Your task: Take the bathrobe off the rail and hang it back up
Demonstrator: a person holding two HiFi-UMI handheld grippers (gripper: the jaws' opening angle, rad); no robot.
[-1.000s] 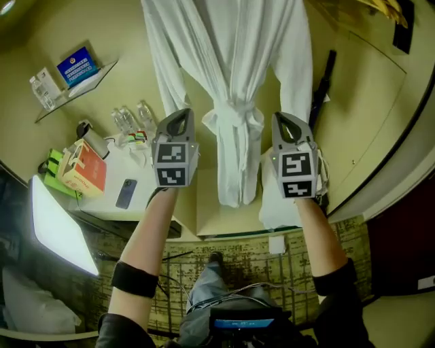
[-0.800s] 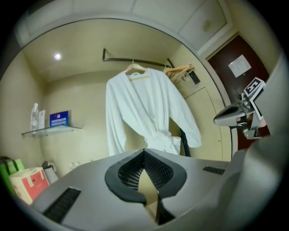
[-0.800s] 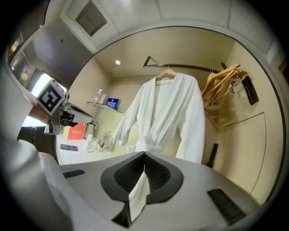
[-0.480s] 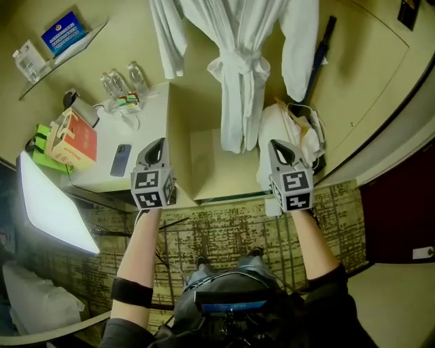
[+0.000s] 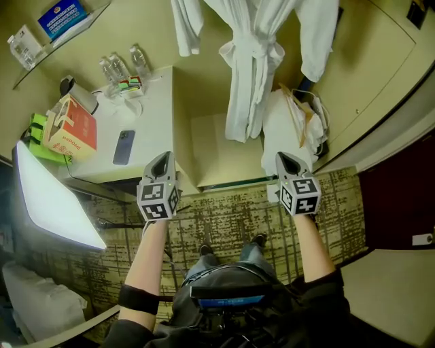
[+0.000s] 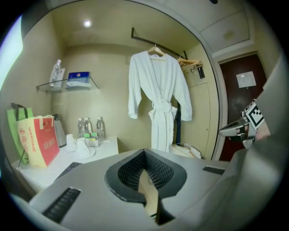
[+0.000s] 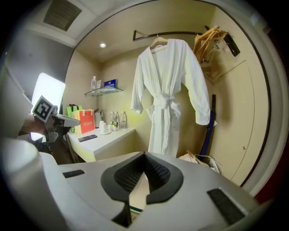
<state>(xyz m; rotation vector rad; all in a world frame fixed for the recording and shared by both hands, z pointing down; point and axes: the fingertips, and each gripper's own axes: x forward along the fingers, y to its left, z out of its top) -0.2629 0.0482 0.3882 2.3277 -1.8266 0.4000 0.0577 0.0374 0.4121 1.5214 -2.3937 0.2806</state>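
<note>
Beige alcove [image 7: 121, 63], bathrobe [image 7: 169, 76] on rail [image 7: 180, 32] (head view crops shoulders)

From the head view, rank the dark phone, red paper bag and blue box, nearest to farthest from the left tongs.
1. Dark flat phone, on the white counter, closest.
2. Red paper bag, farther left on that counter.
3. Blue box, up on the glass shelf.

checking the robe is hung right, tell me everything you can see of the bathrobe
The bathrobe is white and looks like soft towelling, with long sleeves hanging loose and a belt knotted at the waist. It hangs straight on a hanger hooked over the dark rail, front closed.
</note>
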